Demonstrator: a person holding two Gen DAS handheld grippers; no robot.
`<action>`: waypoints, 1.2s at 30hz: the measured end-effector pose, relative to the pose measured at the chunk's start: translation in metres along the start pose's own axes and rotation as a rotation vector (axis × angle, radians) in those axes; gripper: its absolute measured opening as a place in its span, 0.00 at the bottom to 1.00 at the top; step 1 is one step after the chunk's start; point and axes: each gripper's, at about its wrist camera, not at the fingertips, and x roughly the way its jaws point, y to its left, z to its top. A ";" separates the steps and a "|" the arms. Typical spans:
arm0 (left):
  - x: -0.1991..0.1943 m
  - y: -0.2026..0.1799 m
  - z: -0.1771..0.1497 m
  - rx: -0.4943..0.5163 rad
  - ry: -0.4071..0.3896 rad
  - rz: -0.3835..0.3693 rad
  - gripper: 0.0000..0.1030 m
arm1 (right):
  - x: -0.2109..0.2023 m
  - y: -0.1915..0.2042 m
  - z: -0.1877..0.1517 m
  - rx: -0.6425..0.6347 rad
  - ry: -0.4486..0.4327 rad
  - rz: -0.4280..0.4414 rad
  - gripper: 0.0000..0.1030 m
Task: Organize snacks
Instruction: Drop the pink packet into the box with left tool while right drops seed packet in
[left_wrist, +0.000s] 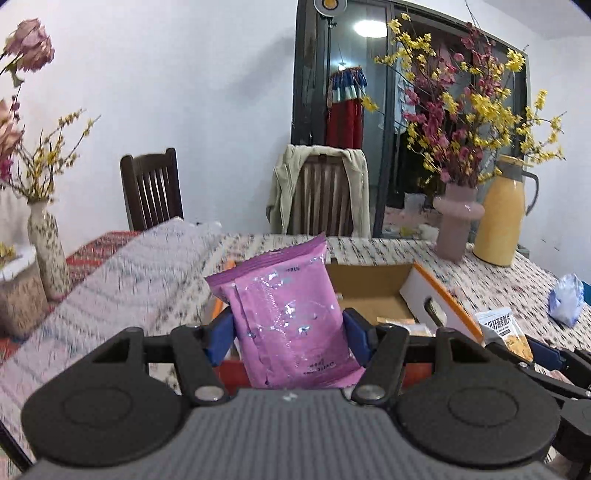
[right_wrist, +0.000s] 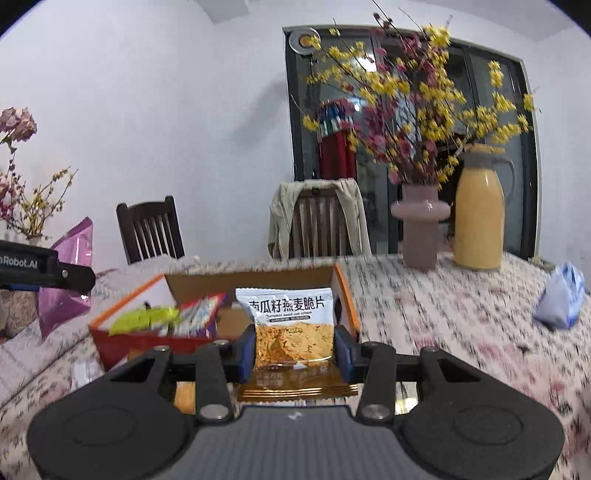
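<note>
Purple snack packet (left_wrist: 291, 317): glossy crinkled foil, pillow-shaped, serrated top edge. Oat-crisp packet (right_wrist: 291, 328): white printed top, clear window on golden flakes, gold foil base. Cardboard box (right_wrist: 343, 295): brown inside, orange-edged white flaps, red front wall, bright wrappers piled at its left side.

Tabletop (left_wrist: 147, 266) wears a speckled woven cloth. Beyond the box: matte pink vase (right_wrist: 419, 229) with yellow and magenta sprays, smooth yellow thermos (right_wrist: 478, 218) just beside it, a crumpled blue-white bag (right_wrist: 561, 299) off to the right. Two dark slatted chairs behind, one draped with a beige jacket (left_wrist: 284, 192).

My left hand-held gripper (left_wrist: 290, 332) pinches the purple packet upright between blue pads, just in front of the box. My right hand-held gripper (right_wrist: 293, 350) clamps the oat-crisp packet at its sides, over the box's near edge.
</note>
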 end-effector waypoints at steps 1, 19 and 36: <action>0.006 -0.001 0.005 0.001 0.002 0.007 0.61 | 0.006 0.002 0.006 -0.004 -0.008 0.000 0.41; 0.126 0.010 0.002 -0.038 0.080 0.123 0.61 | 0.125 0.017 0.020 -0.043 0.058 -0.018 0.41; 0.070 0.023 0.013 -0.142 -0.076 0.095 1.00 | 0.098 0.014 0.023 0.001 0.052 -0.040 1.00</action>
